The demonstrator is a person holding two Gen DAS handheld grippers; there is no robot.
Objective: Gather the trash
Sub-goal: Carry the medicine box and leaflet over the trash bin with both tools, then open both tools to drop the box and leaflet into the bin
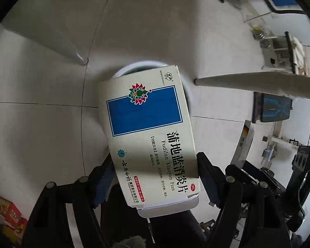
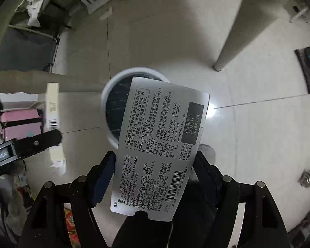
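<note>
My left gripper (image 1: 155, 157) is shut on a cream medicine box (image 1: 146, 124) with a blue panel, both pads against its long sides. The box tilts over a white round bin (image 1: 134, 67) with a dark liner on the tiled floor. My right gripper (image 2: 155, 155) is shut on a silver medicine box (image 2: 161, 140) printed with black text, held above the same bin (image 2: 105, 95). The silver box (image 1: 245, 142) shows edge-on at the right of the left wrist view. At the left of the right wrist view, the cream box (image 2: 52, 107) is seen from the side.
A pale table leg (image 2: 227, 47) stands on the floor beside the bin, also seen as table leg (image 1: 237, 81). A pink suitcase (image 2: 20, 124) sits at the left, red packaging (image 1: 8, 212) at the lower left, a dark flat device (image 1: 274, 109) and metal cans (image 2: 309, 175) at the right.
</note>
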